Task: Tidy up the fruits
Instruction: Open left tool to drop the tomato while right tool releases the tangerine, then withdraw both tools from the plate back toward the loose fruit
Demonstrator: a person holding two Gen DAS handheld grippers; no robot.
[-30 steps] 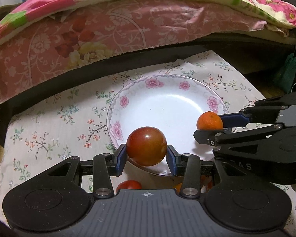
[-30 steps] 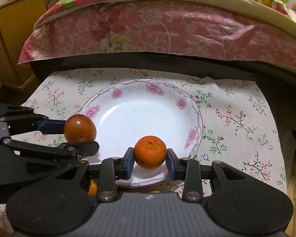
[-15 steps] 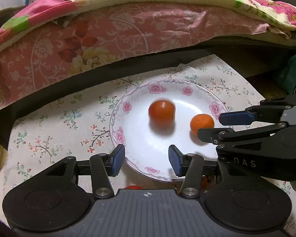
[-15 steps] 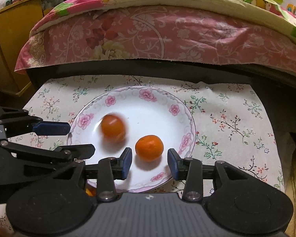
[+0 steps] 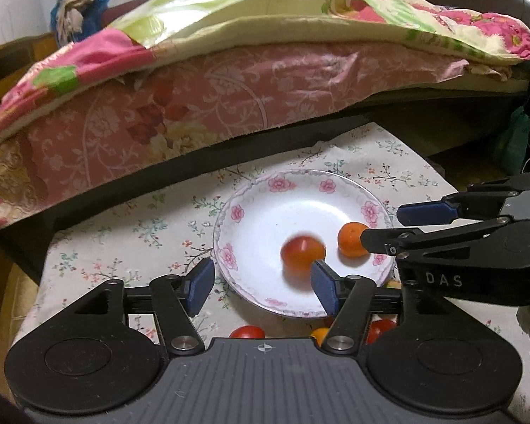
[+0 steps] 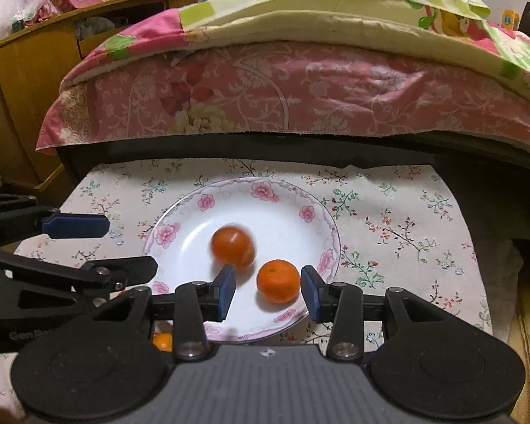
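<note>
A white plate with pink flowers [image 5: 282, 208] [image 6: 286, 208] sits on a floral cloth. On the plate, a red tomato [image 5: 302, 256] [image 6: 233, 247] shows blurred, and a small orange [image 5: 351, 243] [image 6: 278, 281] lies to its right. My left gripper [image 5: 261, 286] [image 6: 116, 247] hovers over the plate's near rim with its jaws opening and nothing between the pads. Over the right side of the plate, my right gripper [image 6: 268, 293] [image 5: 388, 226] is open. The orange lies below its pads, untouched.
More fruit lies on the cloth by the plate's near edge: a tomato [image 5: 247, 332], an orange [image 5: 319, 334] [image 6: 162, 341] and another tomato [image 5: 381, 328]. A bed with a pink floral sheet [image 5: 201, 99] rises just behind the table. A wooden cabinet [image 6: 24, 81] stands far left.
Both grippers let go of their fruit: the tomato and the orange dropped onto the plate, and the tomato still rolls. Both grippers rose and drew back, and the left jaws widened.
</note>
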